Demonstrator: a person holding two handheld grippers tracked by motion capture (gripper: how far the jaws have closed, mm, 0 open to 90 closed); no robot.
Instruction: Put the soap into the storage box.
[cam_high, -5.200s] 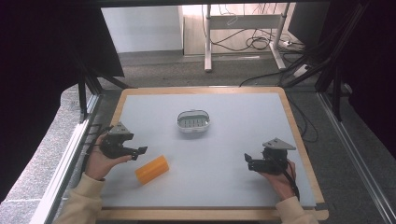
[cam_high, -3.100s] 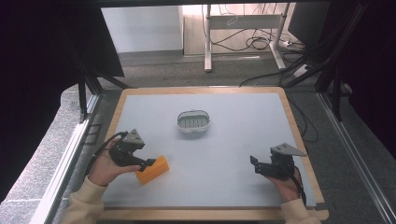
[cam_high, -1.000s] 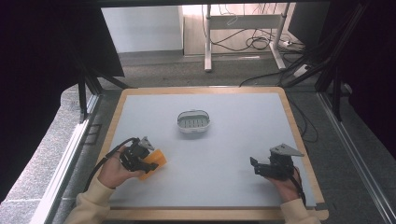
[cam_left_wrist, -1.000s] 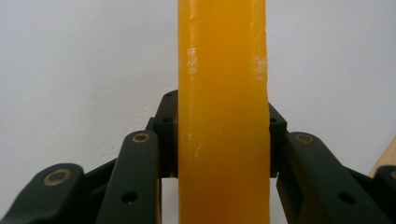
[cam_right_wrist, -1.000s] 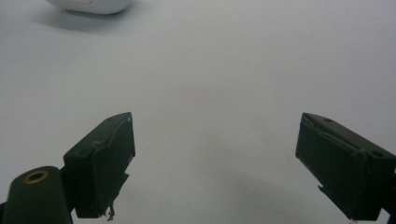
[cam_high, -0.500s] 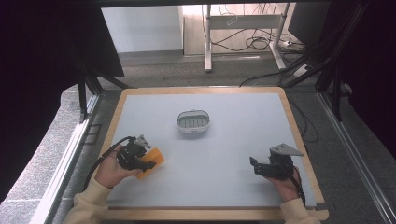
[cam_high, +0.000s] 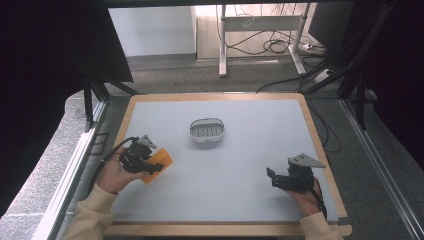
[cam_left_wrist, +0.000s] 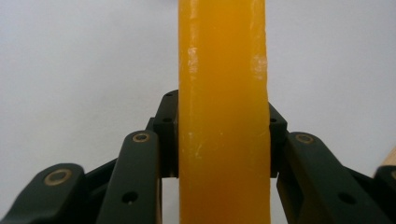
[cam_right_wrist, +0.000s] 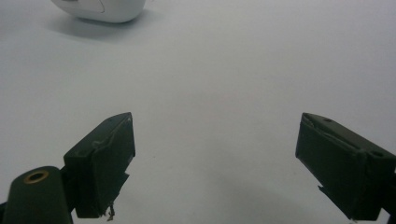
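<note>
An orange bar of soap is clamped between the jaws of my left gripper at the table's left side, lifted a little off the surface. In the left gripper view the orange bar stands upright between the two black pads, which press on both its sides. A white oval soap dish with a ribbed inside sits in the middle of the table, apart from the bar. My right gripper rests near the right front edge, open, with nothing between its fingers. The dish's edge shows at the top left of the right gripper view.
The grey table top has a wooden rim. A black frame and dark curtains stand at both sides. Cables and a desk's legs lie on the floor beyond the far edge.
My left gripper has risen slightly with the orange bar in it, and the bar now tilts up off the table. The right gripper has stayed where it was.
</note>
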